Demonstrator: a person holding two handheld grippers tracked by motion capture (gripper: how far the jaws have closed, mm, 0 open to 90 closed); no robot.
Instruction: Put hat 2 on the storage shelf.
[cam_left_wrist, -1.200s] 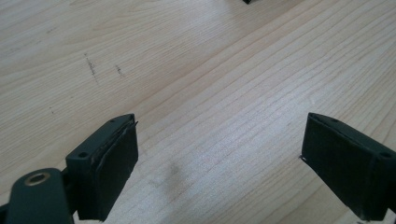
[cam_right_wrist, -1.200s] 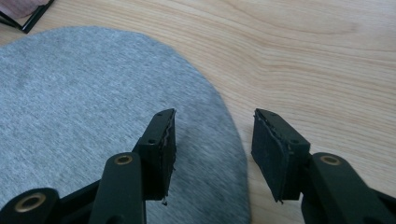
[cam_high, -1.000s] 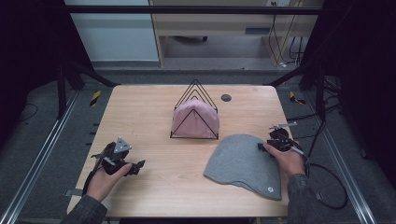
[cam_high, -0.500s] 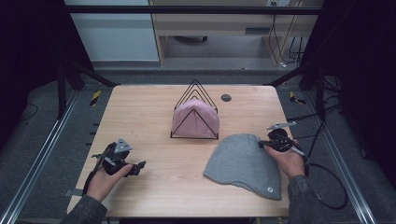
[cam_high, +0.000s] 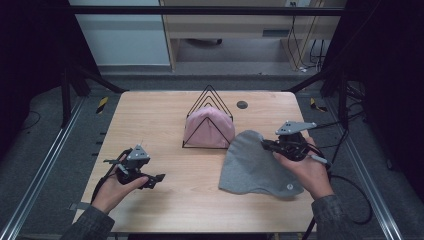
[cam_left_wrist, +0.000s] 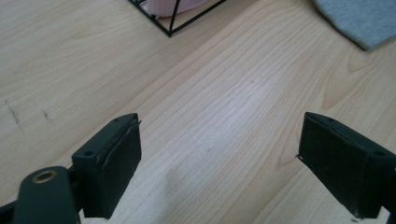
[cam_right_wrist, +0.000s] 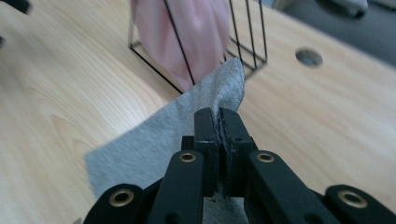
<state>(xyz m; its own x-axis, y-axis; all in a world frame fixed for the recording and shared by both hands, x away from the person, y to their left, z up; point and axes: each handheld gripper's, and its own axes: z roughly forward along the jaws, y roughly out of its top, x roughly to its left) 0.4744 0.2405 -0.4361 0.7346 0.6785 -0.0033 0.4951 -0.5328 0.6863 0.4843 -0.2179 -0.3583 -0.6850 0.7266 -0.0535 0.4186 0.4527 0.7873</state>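
Tongs (cam_right_wrist: 218, 122) (right) clamp grey cloth (cam_right_wrist: 159, 135) beside wire rack (cam_right_wrist: 243, 37).

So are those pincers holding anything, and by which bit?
The right gripper pinches the grey cloth by its edge. The left gripper is open, holding nothing.

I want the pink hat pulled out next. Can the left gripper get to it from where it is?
Probably yes: the left gripper is open, with bare table between it and the pink hat in the wire rack.
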